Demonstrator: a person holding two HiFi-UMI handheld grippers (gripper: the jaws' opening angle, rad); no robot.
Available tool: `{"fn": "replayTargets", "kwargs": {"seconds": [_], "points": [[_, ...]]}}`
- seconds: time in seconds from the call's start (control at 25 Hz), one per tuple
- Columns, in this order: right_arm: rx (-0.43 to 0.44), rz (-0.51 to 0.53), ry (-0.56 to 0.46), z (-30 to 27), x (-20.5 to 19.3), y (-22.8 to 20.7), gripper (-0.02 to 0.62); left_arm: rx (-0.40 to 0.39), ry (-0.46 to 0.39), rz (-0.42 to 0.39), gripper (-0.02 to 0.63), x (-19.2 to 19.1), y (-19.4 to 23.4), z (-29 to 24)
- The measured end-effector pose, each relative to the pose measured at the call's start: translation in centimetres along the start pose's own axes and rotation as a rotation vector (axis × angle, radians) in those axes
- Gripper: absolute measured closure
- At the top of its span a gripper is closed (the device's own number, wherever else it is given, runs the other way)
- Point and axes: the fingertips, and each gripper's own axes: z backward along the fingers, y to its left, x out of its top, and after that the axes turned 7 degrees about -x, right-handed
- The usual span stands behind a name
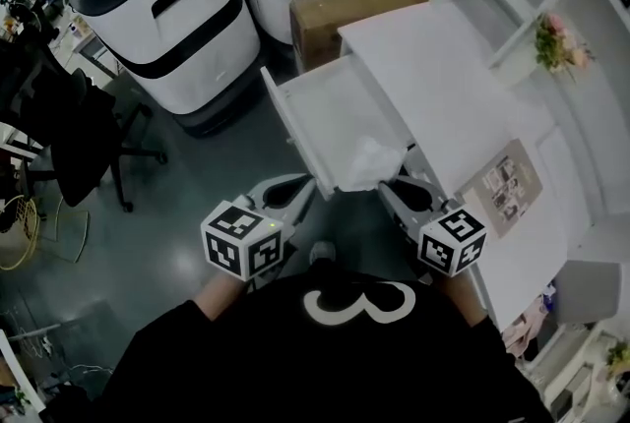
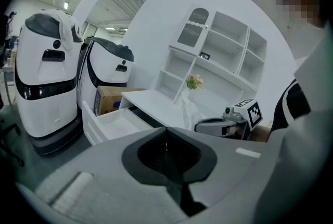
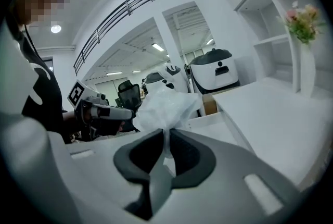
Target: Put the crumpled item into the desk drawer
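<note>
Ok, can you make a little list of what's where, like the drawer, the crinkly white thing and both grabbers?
Drawer: pulled open from the white desk
Crumpled item: white, pinched in the right gripper, held up by the drawer's near end
Left gripper: jaws together, holding nothing
Task step: item not yet in the drawer

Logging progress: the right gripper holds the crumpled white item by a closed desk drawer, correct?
Not quite. The desk drawer is pulled open, not closed, as the head view shows. The right gripper does hold the crumpled white item by it.
</note>
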Motion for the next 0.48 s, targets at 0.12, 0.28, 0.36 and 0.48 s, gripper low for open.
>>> {"fn": "replayTargets", "kwargs": {"seconds": [0.12,0.28,0.36,0.48], "points": [[-0.003,0.017,0.014,-2.0,0.6,-0.8,0.549,0.007,0.003,0.004,0.597,0.6,1.9,-0.6],[-0.006,0.020,0.026,-3.7,0.9,-1.6,0.549,0.016,0.004,0.008,0.597,1.0,3.5,-0.9],[-0.005,0.026,0.029,-4.4,1.2,-1.8,0.549,0.025,0.000,0.013,0.597,1.1,4.0,-0.8],[-0.001,0.035,0.034,-5.3,1.4,-2.2,0.549,0.037,-0.005,0.022,0.597,1.3,4.8,-0.9]]}}
